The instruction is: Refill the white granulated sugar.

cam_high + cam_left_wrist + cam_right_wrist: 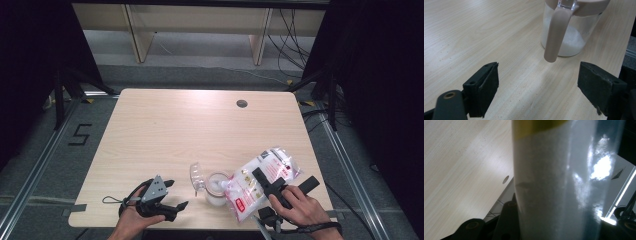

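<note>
A clear jar [216, 189] with a beige rim stands near the table's front edge, its clear lid [196, 175] flipped open to the left. White granules lie in its bottom. In the left gripper view the jar [571, 37] stands just ahead, with a beige strap [555, 37] hanging down its side. My left gripper [176, 195] rests to the jar's left, open and empty [539, 87]. My right gripper [272, 185] is shut on a bag of white granules [260, 177] with red print, tilted with its lower corner at the jar's mouth. The bag [554, 182] looms close in the right gripper view.
The pale wooden table [175, 130] has a round cable hole [242, 103] at the back right. The jar and both grippers sit close to the front edge. Beyond the table stand wooden shelf legs [142, 45] and cables [292, 30] on the floor.
</note>
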